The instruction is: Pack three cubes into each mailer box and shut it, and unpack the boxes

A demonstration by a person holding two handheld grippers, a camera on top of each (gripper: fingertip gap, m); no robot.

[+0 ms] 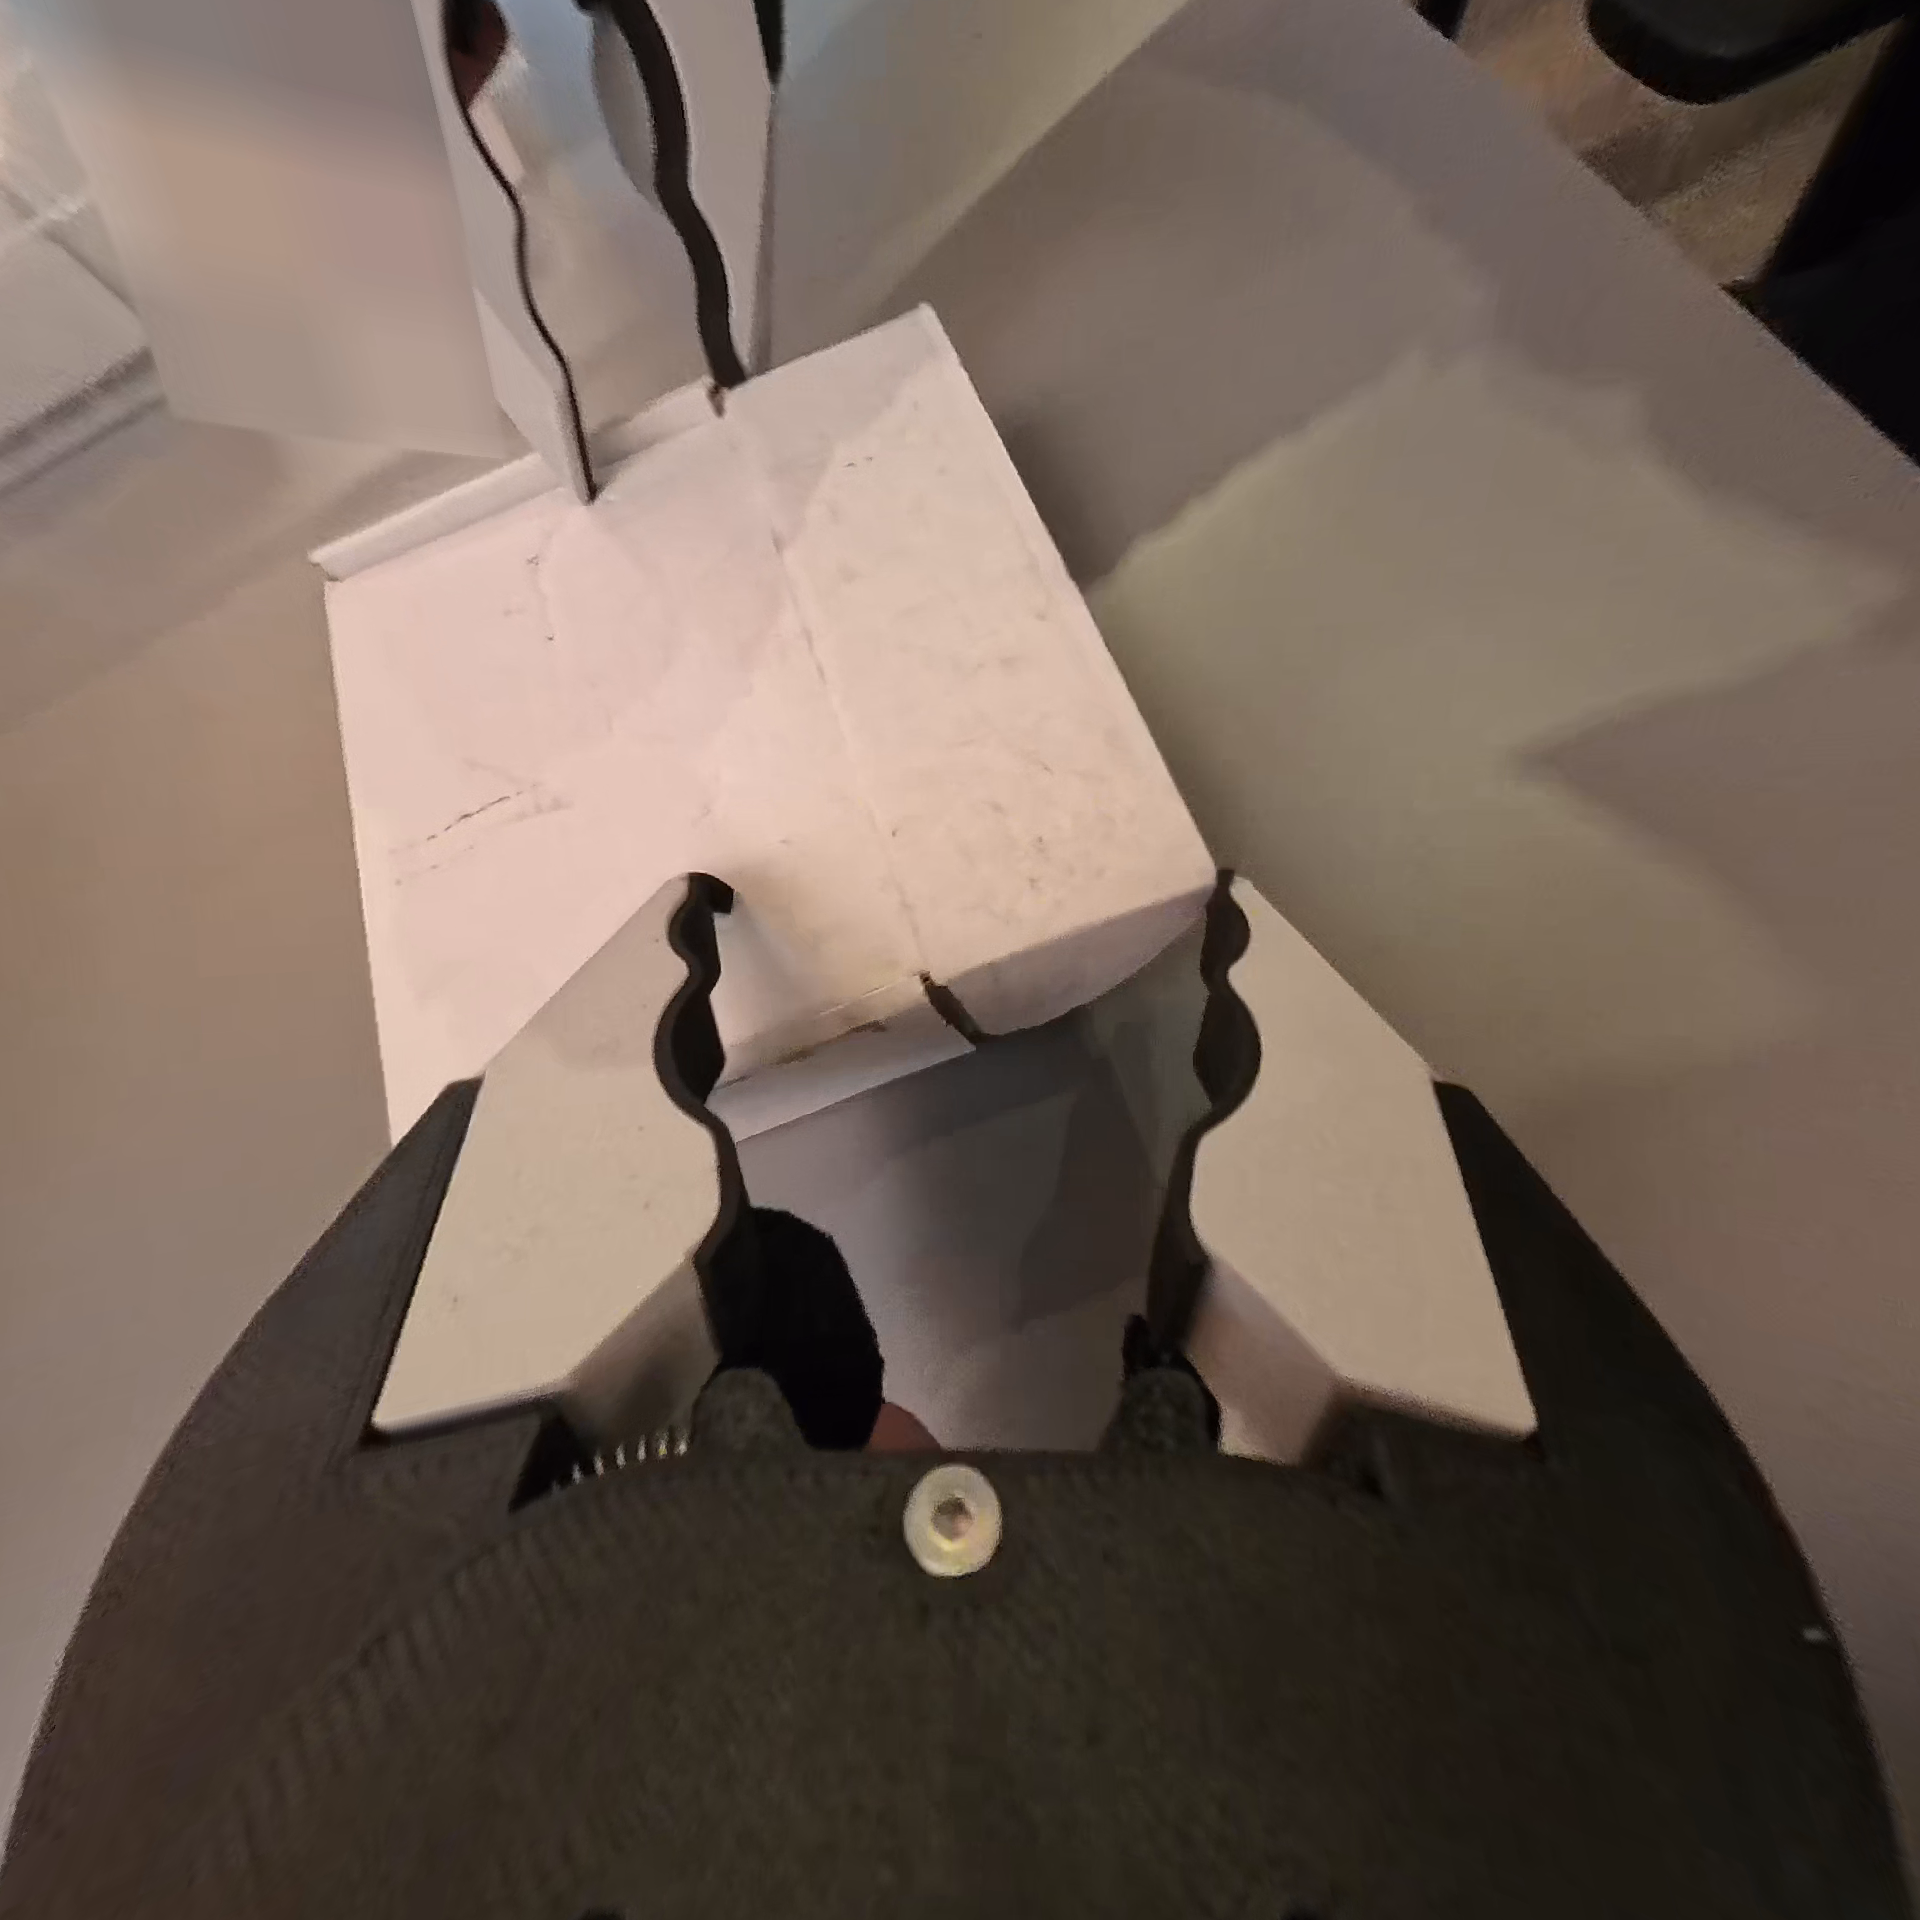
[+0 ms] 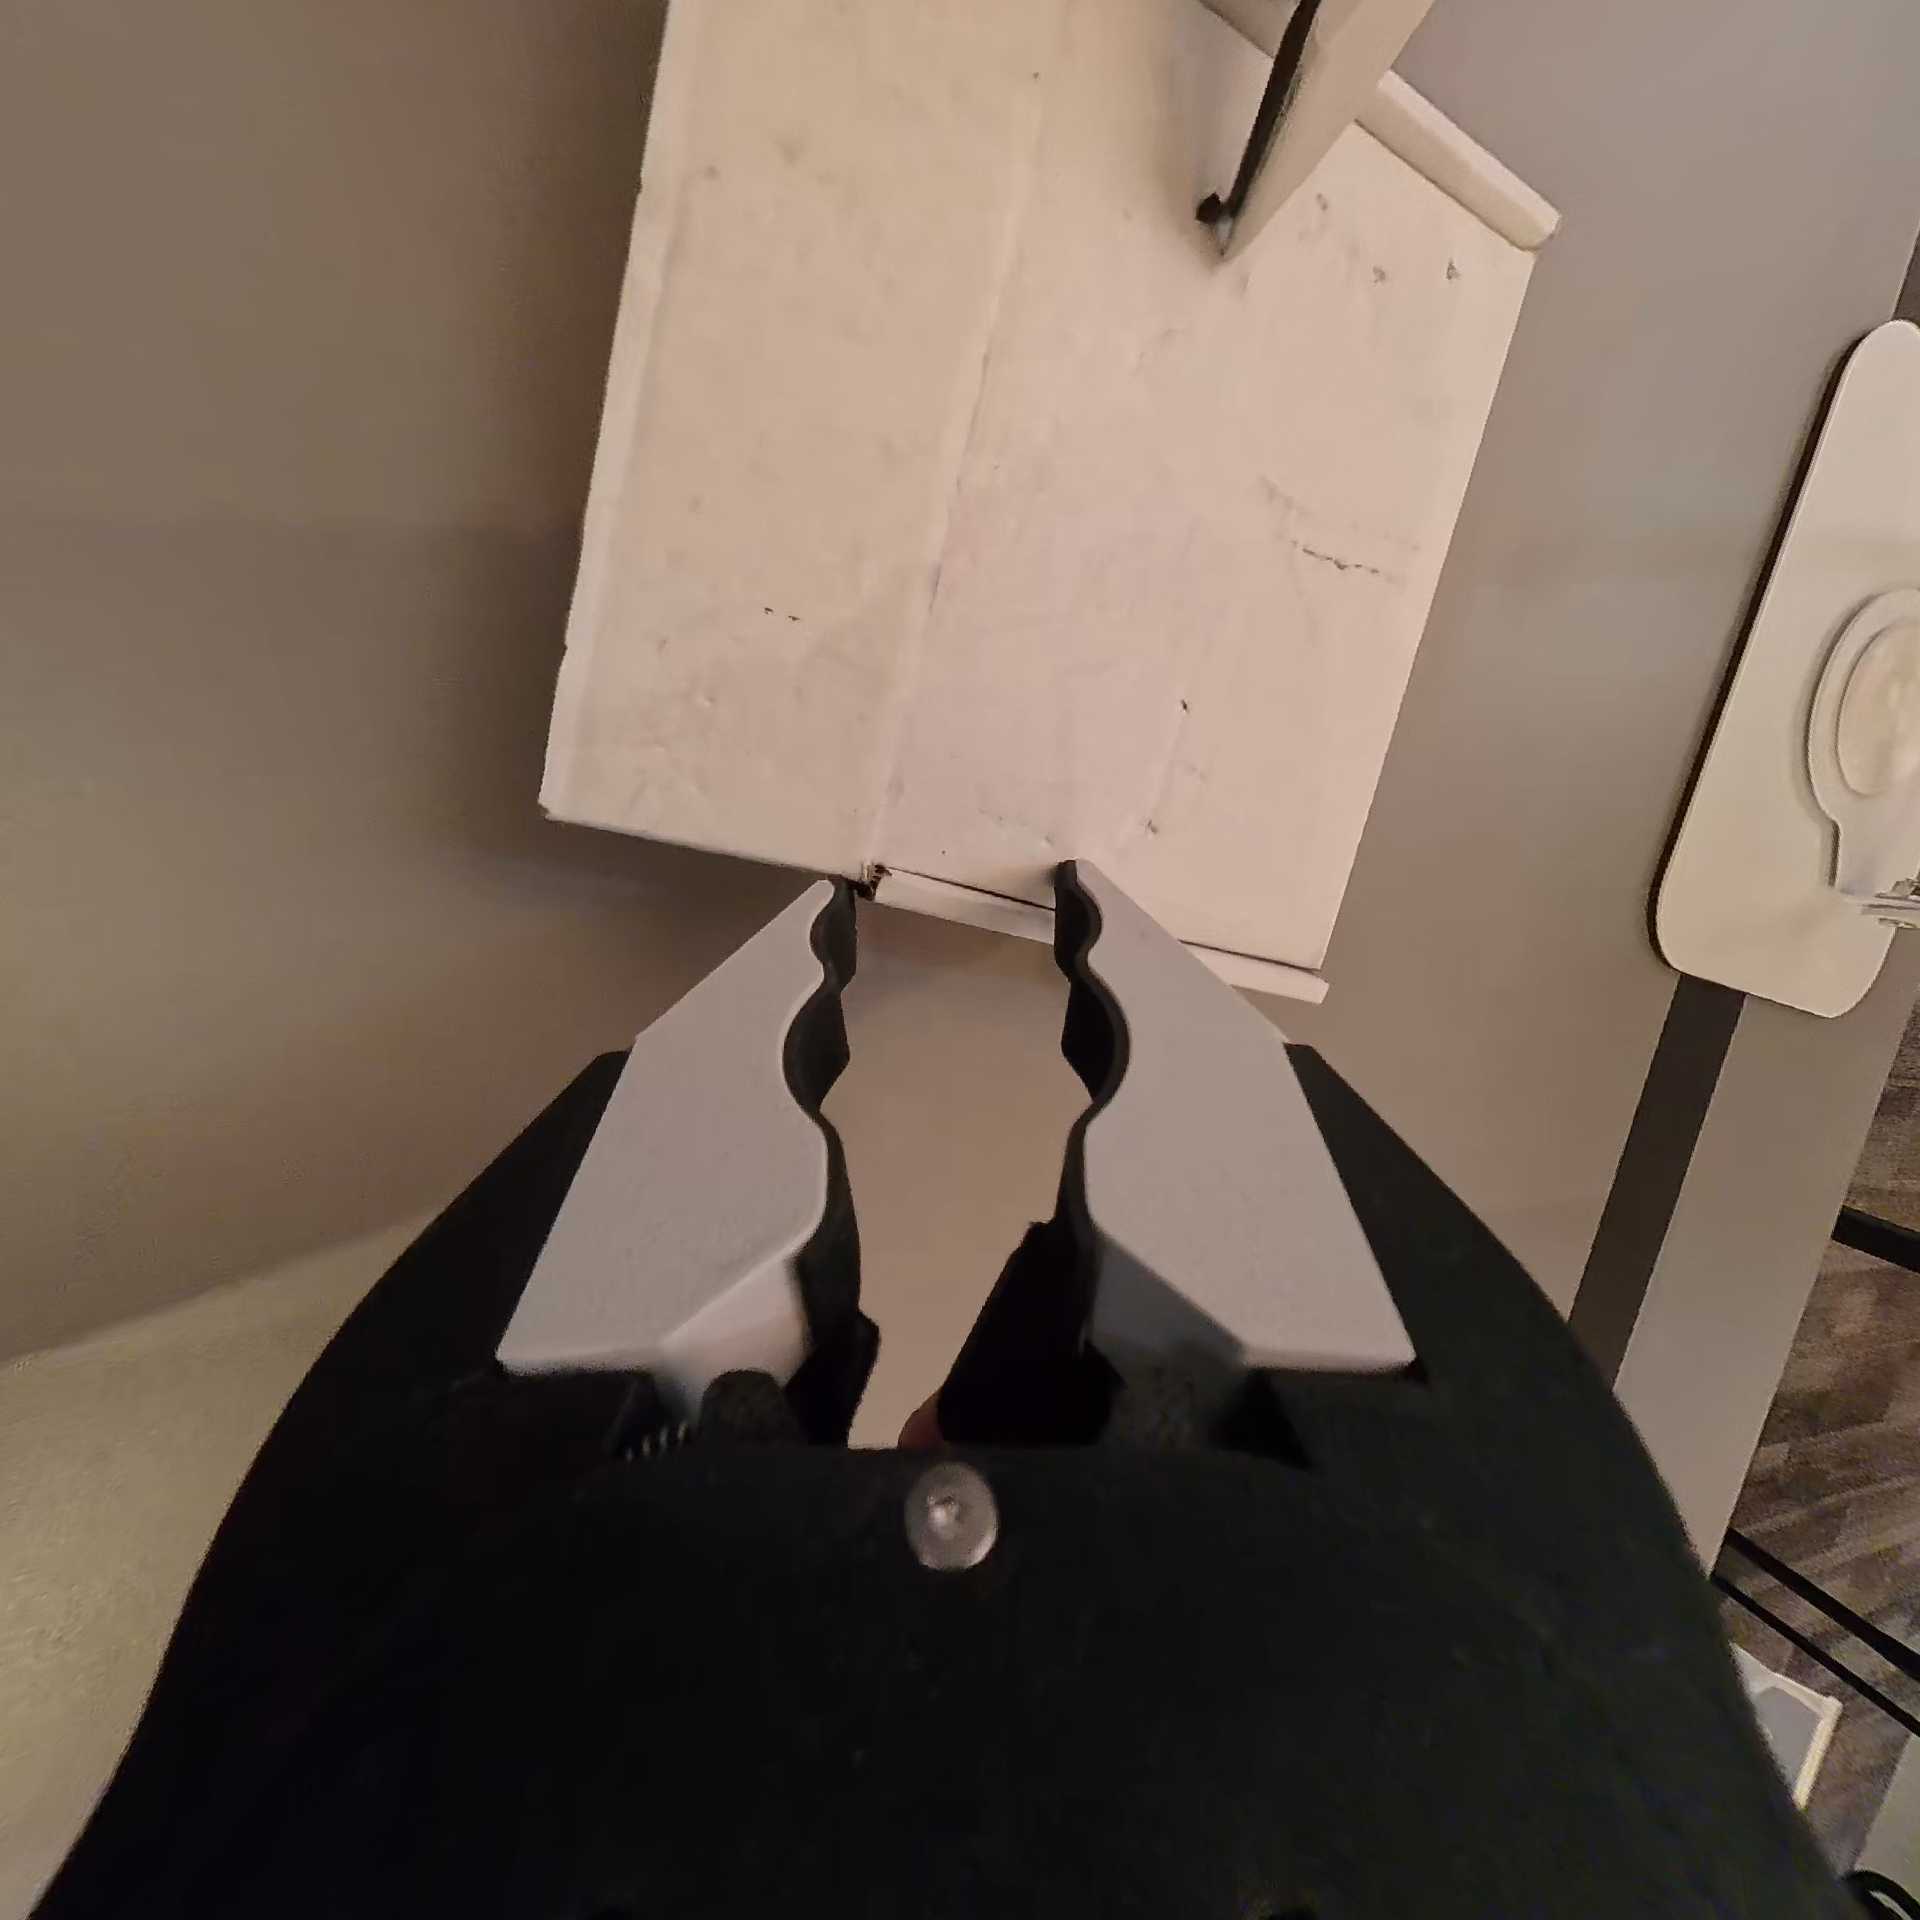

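Grey tabletop (image 1: pixel 177 831); closed white mailer box (image 1: pixel 748 707) lies flat between left gripper (image 1: pixel 961 899) and right gripper (image 2: pixel 961 883), both released, tips at opposite edges. Step, judged: opening for unpacking; next, lift lid flap.

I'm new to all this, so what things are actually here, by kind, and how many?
White mailer box: 1, lid shut
Hand-held tools: 2, the left tool and the right tool, at opposite ends of the box
White wall-mounted holder: 1
Cubes: 0 visible
Total: 4
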